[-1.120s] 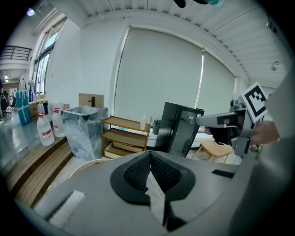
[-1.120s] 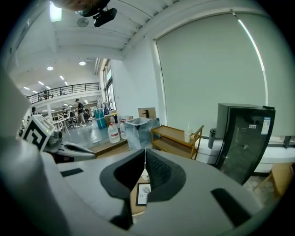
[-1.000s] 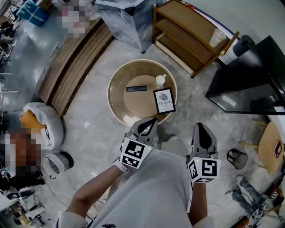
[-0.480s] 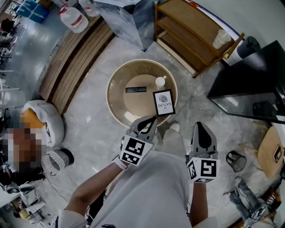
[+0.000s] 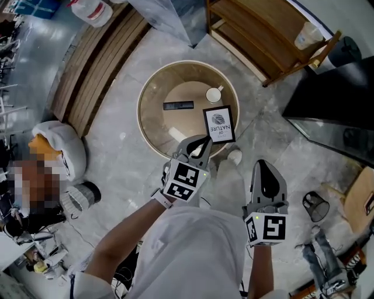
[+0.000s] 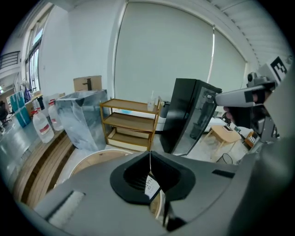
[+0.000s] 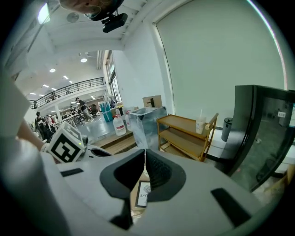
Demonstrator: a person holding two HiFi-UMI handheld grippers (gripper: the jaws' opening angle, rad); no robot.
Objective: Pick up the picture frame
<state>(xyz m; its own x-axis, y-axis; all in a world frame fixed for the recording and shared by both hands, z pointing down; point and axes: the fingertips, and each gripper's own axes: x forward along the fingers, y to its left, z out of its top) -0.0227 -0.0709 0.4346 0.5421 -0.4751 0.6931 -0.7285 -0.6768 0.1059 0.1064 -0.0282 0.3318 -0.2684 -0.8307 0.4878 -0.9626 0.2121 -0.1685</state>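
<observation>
A plastic water jug (image 5: 93,10) and a slatted wooden bench (image 5: 96,64) line the floor at far left, seen from the head view. At centre stands a round wooden table (image 5: 146,114) carrying a slim black remote (image 5: 178,105), a white cup (image 5: 214,94) and, at its right-hand edge, the black picture frame (image 5: 220,124), its printed face showing. The left gripper (image 5: 200,142) hovers just short of the frame's lower corner, apart from it, its jaws pressed together on nothing; its own view shows the frame just past the jaw tips. Further right and nearer the person, the right gripper (image 5: 262,166) hangs over bare floor, jaws likewise together and empty. A wooden shelf unit (image 5: 263,35) and a black cabinet (image 5: 339,99) fill the right.
</observation>
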